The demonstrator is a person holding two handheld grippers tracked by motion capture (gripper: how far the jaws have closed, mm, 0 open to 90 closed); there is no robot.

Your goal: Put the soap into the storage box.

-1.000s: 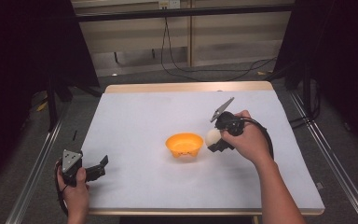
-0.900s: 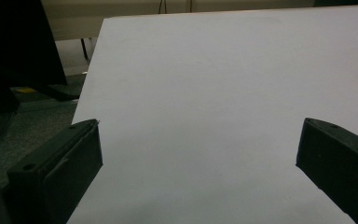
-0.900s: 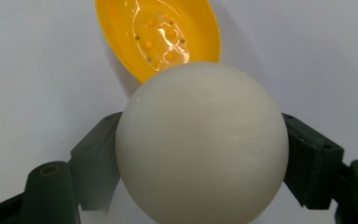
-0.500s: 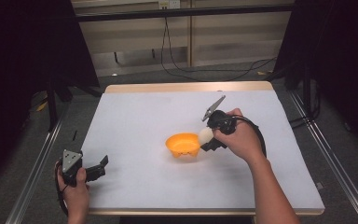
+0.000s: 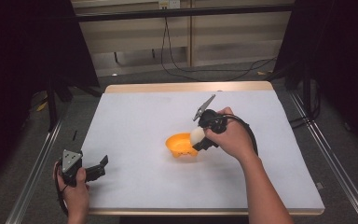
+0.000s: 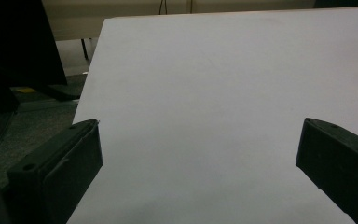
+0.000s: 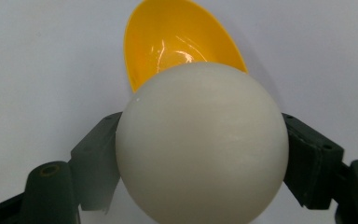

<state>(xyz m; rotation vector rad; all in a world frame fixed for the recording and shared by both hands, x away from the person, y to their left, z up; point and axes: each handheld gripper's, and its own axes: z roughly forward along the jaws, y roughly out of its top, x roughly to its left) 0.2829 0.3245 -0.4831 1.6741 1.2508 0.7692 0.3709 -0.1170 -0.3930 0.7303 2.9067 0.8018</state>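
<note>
An orange bowl (image 5: 179, 145) stands near the middle of the white table (image 5: 135, 116). My right gripper (image 5: 198, 138) is shut on a white ball (image 5: 196, 136) and holds it over the bowl's right rim. In the right gripper view the white ball (image 7: 200, 140) sits clamped between both jaws, with the orange bowl (image 7: 168, 37) just beyond it. At the table's front left corner my left gripper (image 5: 103, 164) stands open over bare table. Its jaws stand wide apart in the left gripper view, nothing between them.
Metal rails (image 5: 37, 163) run along both sides of the table. Cables (image 5: 177, 70) lie on the floor behind its far edge. Dark curtains (image 5: 28, 46) stand at both back corners.
My right hand has carried the white ball leftward, from beside the bowl to over its right rim. The left hand has stayed in place.
</note>
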